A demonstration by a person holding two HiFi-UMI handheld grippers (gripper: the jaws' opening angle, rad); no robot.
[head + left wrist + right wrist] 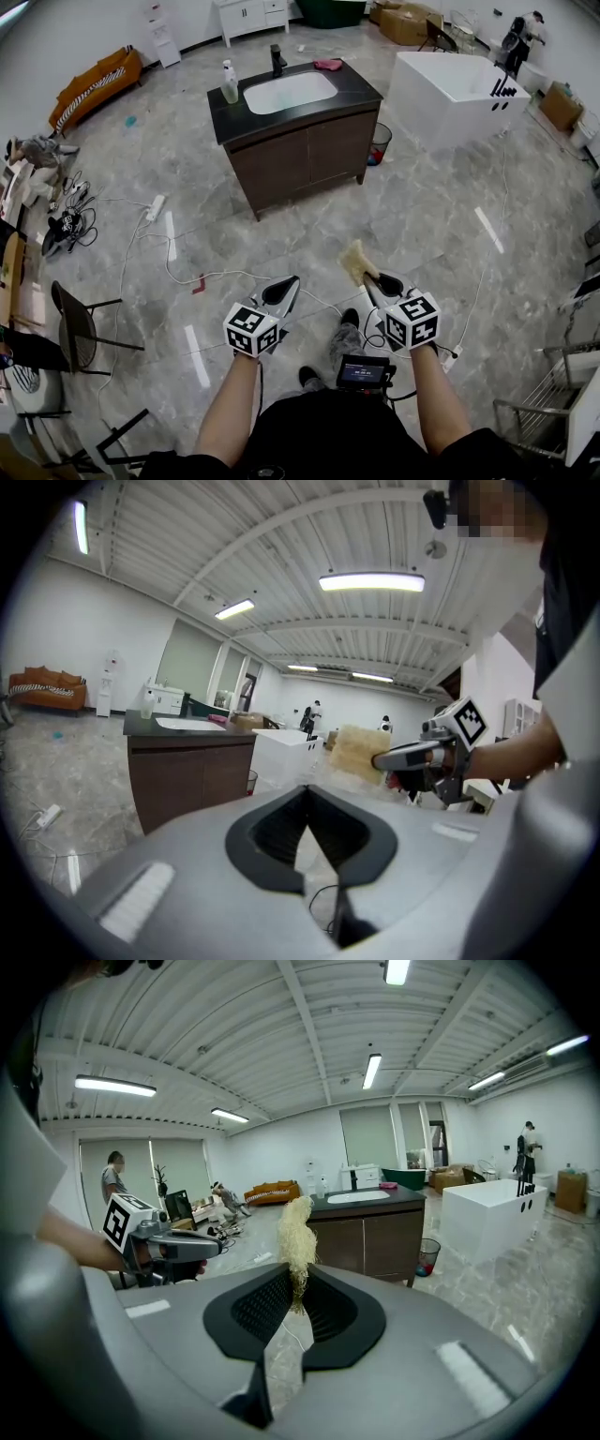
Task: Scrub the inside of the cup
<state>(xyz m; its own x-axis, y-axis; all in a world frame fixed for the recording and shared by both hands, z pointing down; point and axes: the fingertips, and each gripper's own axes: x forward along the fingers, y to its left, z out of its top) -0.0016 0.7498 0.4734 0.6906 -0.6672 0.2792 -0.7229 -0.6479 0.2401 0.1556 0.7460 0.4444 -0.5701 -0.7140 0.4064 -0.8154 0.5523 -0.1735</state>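
Observation:
My right gripper (371,279) is shut on a tan fibrous scrub pad (355,262), which sticks up from between the jaws (297,1230). My left gripper (285,289) is shut with nothing in it; its pads meet in the left gripper view (307,797). Both are held side by side over the floor, well short of the dark vanity (309,150) with its white sink (290,92). The left gripper view shows the right gripper (386,758) with the scrub pad (358,754). The left gripper (212,1246) appears in the right gripper view. I see no cup in any view.
On the vanity stand a soap bottle (230,82), a black faucet (277,59) and a pink cloth (328,65). A white bathtub (450,89) and a bin (380,142) are to its right. Cables (178,272) cross the floor; a chair (80,323) stands left.

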